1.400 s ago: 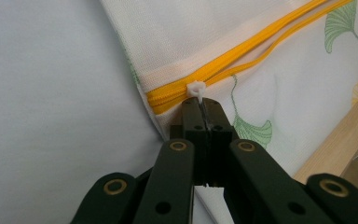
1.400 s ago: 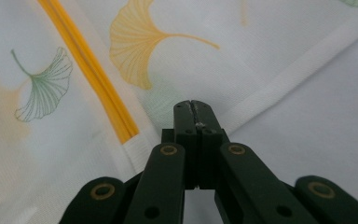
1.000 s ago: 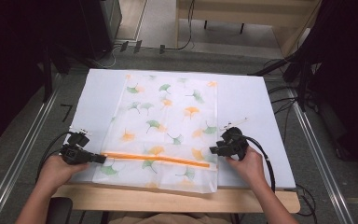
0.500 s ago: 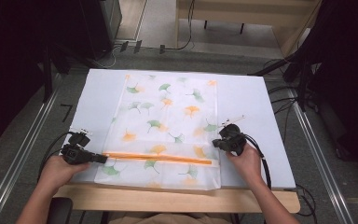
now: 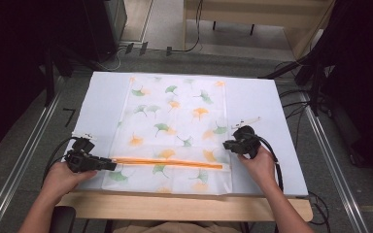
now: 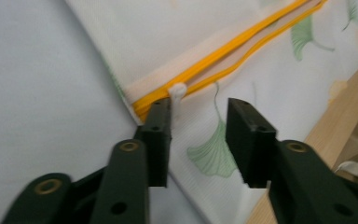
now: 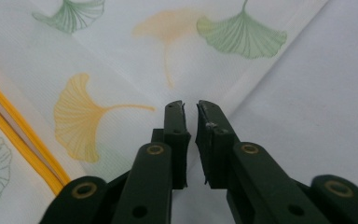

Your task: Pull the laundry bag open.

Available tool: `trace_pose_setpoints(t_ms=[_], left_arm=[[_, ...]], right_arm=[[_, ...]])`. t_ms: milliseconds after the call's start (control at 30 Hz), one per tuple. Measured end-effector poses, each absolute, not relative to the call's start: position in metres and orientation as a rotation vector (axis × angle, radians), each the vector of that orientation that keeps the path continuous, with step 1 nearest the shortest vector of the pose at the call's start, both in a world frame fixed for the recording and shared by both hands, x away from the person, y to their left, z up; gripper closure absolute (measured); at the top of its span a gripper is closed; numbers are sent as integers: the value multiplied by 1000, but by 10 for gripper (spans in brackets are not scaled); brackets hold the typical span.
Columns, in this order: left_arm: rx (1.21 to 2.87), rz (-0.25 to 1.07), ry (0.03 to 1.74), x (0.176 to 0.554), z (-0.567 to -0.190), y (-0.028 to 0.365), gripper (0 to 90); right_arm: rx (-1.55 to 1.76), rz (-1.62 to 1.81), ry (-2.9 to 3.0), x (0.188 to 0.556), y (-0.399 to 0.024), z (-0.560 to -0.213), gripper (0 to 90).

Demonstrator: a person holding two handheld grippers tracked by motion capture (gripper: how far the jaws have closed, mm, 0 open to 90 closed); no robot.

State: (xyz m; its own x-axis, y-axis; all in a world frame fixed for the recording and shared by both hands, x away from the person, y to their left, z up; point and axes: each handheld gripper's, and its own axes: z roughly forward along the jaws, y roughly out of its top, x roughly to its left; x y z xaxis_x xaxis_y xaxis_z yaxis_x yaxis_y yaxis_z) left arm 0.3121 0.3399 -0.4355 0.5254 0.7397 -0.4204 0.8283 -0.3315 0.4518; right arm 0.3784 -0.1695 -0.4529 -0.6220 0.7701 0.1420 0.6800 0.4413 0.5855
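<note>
A white mesh bag [image 5: 175,121] printed with green and orange ginkgo leaves lies flat on the white table [image 5: 272,107]. Its orange zipper [image 5: 167,163] runs across near the front. My left gripper [image 5: 108,166] sits at the zipper's left end. Its jaws have just been opening and stand apart [image 6: 199,106]; the white zipper pull [image 6: 178,91] lies beside one jaw tip, unpressed. My right gripper [image 5: 227,144] rests at the bag's right edge, above the zipper's right end. Its jaws [image 7: 189,105] have just been opening to a narrow gap with nothing pinched.
The table's wooden front edge [image 5: 175,200] runs just below the bag. Cables [image 5: 291,97] trail over the floor at the right. Metal rails [image 5: 24,160] flank the table on both sides, and dark furniture stands at the back left.
The right gripper has shifted slightly away from the zipper's right end. The bag's front part lies flatter. The left hand has stayed put.
</note>
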Motion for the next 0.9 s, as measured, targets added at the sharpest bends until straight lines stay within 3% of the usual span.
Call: trace_pose_setpoints(t_ms=[167, 300, 900], left_arm=[[2055, -111, 1249, 311, -426, 345, 455], [2019, -13, 1265, 312, -422, 349, 401], [1941, 262, 1405, 329, -426, 376, 325]], right_arm=[[1312, 1021, 2499, 377, -181, -447, 709], [1331, 1084, 2461, 376, -193, -444, 585], [1392, 1129, 2364, 370, -242, -446, 429]])
